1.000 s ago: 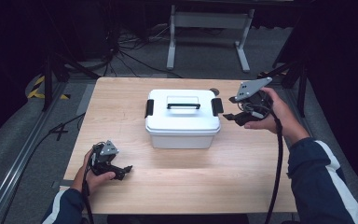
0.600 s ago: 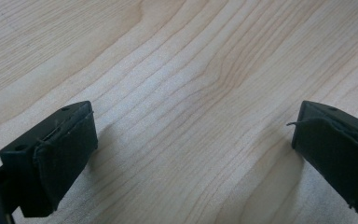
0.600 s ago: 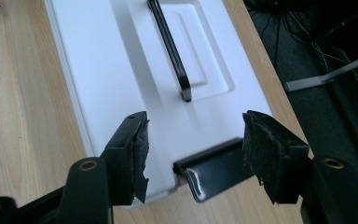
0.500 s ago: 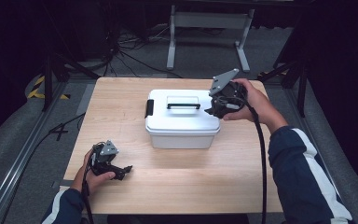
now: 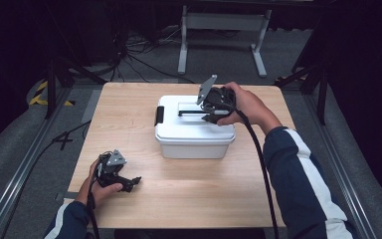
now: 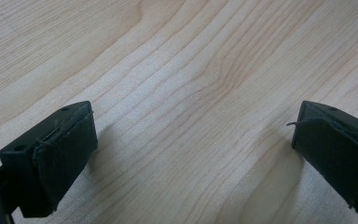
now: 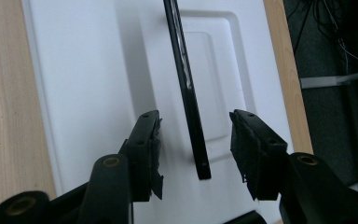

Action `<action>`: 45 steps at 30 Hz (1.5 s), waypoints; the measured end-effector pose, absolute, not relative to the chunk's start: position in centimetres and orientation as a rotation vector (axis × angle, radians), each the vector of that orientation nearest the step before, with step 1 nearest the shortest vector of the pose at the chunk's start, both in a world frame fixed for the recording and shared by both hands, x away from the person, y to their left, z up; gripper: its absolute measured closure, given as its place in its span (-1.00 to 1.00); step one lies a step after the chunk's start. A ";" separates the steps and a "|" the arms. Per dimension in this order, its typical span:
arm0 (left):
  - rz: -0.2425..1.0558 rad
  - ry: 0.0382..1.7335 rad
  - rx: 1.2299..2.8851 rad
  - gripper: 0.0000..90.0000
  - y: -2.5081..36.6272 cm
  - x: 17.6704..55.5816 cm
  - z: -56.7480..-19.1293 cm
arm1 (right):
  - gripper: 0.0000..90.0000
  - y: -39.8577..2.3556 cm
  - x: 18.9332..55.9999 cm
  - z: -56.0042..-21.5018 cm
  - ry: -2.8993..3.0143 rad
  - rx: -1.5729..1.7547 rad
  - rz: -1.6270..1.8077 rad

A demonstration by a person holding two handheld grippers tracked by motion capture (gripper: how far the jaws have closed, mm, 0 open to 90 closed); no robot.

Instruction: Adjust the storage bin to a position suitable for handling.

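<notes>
Now over the box (image 5: 194, 133), my right gripper (image 7: 195, 140) straddles its black handle (image 7: 186, 88), wide; grasping and lifting remain.

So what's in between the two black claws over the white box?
In the right gripper view, the box's black handle runs between the open right gripper's jaws, touching neither. Under it is the white lid.

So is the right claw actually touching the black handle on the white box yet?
Apart. In the right gripper view the black handle runs between the open right claw, with white lid visible on both sides of it.
</notes>
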State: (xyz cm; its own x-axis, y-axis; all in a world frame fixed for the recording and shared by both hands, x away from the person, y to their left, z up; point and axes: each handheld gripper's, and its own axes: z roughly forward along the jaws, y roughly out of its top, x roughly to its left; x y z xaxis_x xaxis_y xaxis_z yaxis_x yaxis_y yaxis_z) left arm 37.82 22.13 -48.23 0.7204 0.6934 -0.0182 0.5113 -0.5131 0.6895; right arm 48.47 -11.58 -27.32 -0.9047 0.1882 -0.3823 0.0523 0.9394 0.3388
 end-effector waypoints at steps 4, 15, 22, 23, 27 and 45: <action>0.340 0.908 2.230 -0.99 22.1 37.8 -48.2 | 0.37 -10.9 49.0 -27.6 2.689 0.155 0.429; 0.339 0.906 2.230 -0.99 22.1 37.9 -48.2 | 0.83 -9.9 49.1 -28.0 2.703 0.112 0.363; 0.333 0.896 2.234 -1.00 22.1 38.0 -48.2 | 0.86 -9.9 49.1 -27.9 2.685 0.070 0.348; 0.333 0.896 2.235 -1.00 22.1 37.9 -48.2 | 0.87 -9.9 49.2 -27.9 2.683 0.063 0.350; 0.333 0.895 2.234 -1.00 22.1 38.0 -48.2 | 0.88 -9.9 49.1 -27.6 2.673 0.046 0.371; 0.332 0.896 2.235 -1.00 22.1 38.0 -48.2 | 0.89 -11.0 47.9 -25.9 2.641 0.009 0.508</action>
State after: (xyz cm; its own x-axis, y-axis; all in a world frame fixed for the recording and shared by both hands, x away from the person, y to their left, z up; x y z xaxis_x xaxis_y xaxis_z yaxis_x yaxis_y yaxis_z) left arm 37.95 22.14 -48.22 0.7286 0.6847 -0.0196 0.5063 -0.5191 0.6886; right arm 47.93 -11.04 -25.92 -0.8996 0.0889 -0.4276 -0.0760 0.9323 0.3537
